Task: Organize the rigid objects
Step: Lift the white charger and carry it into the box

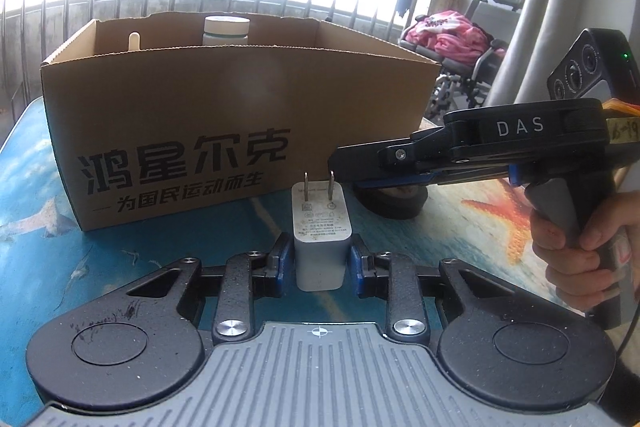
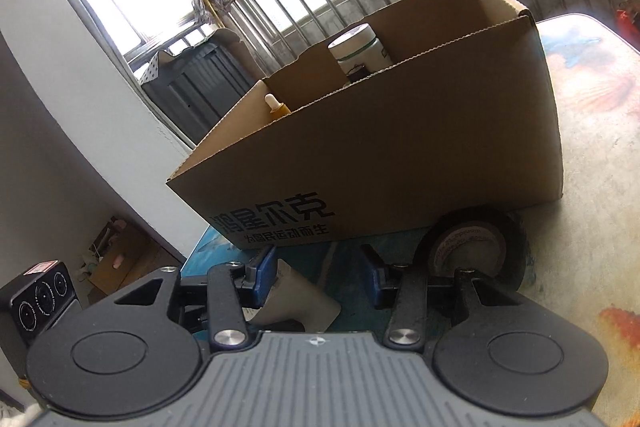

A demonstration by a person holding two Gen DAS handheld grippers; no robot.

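A white plug-in charger (image 1: 322,239) stands between the blue pads of the left gripper (image 1: 322,259), prongs pointing up and away. The pads sit close against its sides and appear to be clamping it, just above the sea-print table (image 1: 100,247). Directly behind is an open cardboard box (image 1: 224,123) that already holds a white-capped bottle (image 1: 226,30) and a small dropper bottle (image 2: 275,107).

To finish well, I judge the charger must be lifted clear over the box's near wall before release, keeping the prongs off the cardboard.

The right gripper (image 2: 318,275) has its jaws partly open and grips nothing. A black tape roll (image 2: 468,251) lies just to its right against the box. Only the right view shows the roll's pale core and the dropper bottle's amber body; only the left view shows the person's hand (image 1: 576,251) on the right handle.
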